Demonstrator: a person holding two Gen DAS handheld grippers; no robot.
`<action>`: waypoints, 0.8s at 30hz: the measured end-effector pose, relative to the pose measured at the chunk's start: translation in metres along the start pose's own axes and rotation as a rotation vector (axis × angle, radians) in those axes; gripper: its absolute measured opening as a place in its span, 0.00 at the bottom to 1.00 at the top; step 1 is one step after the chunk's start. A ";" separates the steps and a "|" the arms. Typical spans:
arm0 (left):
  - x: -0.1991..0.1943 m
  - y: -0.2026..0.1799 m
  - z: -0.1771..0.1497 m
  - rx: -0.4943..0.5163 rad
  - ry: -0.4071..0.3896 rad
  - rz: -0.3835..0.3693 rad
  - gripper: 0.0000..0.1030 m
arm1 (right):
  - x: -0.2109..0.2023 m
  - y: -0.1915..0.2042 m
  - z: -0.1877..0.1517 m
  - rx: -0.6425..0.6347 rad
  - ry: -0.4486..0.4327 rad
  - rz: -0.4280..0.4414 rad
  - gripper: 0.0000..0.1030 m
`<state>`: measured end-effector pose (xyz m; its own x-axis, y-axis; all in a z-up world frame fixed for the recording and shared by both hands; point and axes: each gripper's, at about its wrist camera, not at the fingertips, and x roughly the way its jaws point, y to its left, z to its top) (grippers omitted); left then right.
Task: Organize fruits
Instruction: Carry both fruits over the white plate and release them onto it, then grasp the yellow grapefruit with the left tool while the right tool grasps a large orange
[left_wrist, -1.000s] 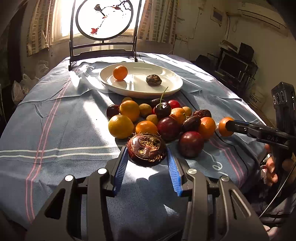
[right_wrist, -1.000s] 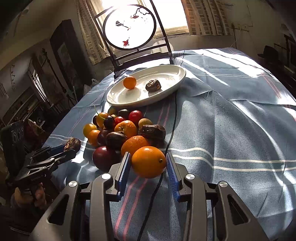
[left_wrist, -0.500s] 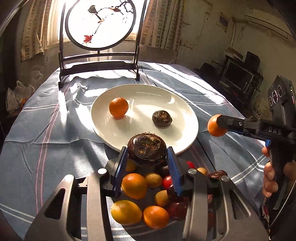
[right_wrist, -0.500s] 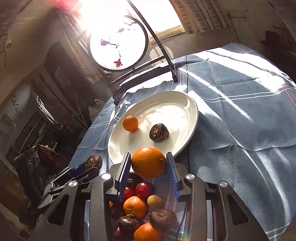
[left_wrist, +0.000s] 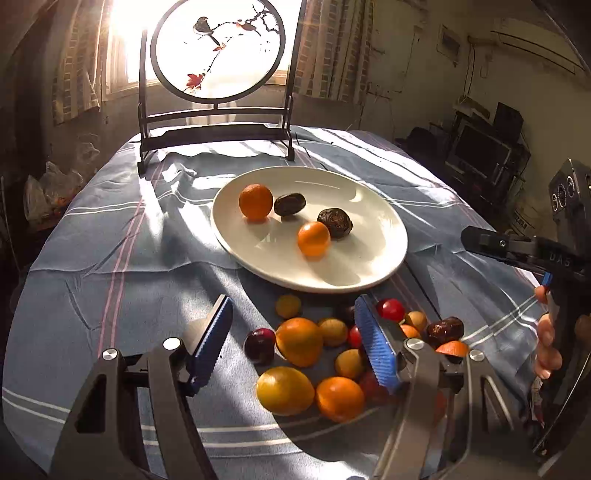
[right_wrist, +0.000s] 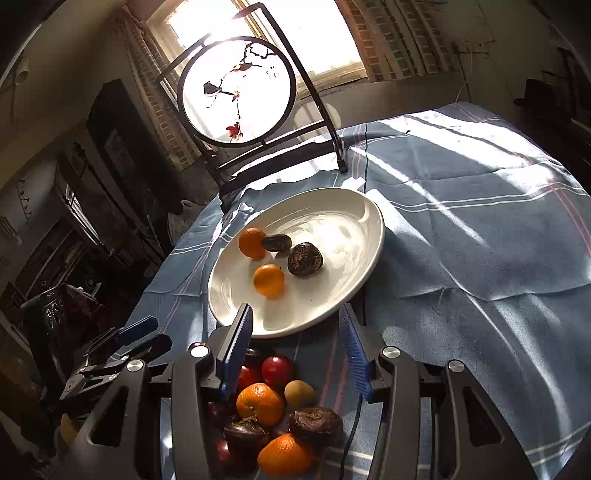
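A white oval plate (left_wrist: 376, 266) (right_wrist: 354, 229) on the blue striped cloth holds two oranges (left_wrist: 314, 239) (right_wrist: 269, 280) and two dark brown fruits (left_wrist: 335, 223) (right_wrist: 305, 259). A pile of oranges, red, yellow and dark fruits (left_wrist: 299, 341) (right_wrist: 259, 403) lies in front of the plate. My left gripper (left_wrist: 293, 332) is open and empty above the pile. My right gripper (right_wrist: 297, 341) is open and empty over the plate's near edge; it shows at the right of the left wrist view (left_wrist: 480, 240).
A dark stand with a round painted screen (left_wrist: 218, 48) (right_wrist: 236, 92) stands behind the plate at the table's far edge. A black cable (right_wrist: 364, 173) runs across the cloth. Shelves and electronics (left_wrist: 484, 147) stand at the room's right side.
Both grippers have opened and pulled back from the plate. The dark fruit from the left gripper and the orange from the right gripper now lie on the plate.
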<state>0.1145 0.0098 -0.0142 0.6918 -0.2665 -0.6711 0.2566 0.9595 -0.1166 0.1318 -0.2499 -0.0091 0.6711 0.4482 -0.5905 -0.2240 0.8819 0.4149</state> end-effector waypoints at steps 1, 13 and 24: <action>-0.003 0.002 -0.009 0.009 0.014 0.006 0.65 | -0.007 -0.002 -0.007 -0.002 -0.005 -0.008 0.52; 0.002 -0.005 -0.055 0.117 0.089 0.069 0.43 | -0.033 -0.009 -0.063 0.023 0.041 -0.023 0.52; 0.031 0.000 -0.048 0.043 0.131 0.012 0.43 | -0.033 0.003 -0.075 -0.018 0.082 -0.009 0.52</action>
<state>0.1037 0.0058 -0.0696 0.6016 -0.2386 -0.7623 0.2799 0.9568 -0.0786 0.0560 -0.2514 -0.0405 0.6129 0.4500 -0.6495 -0.2311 0.8881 0.3972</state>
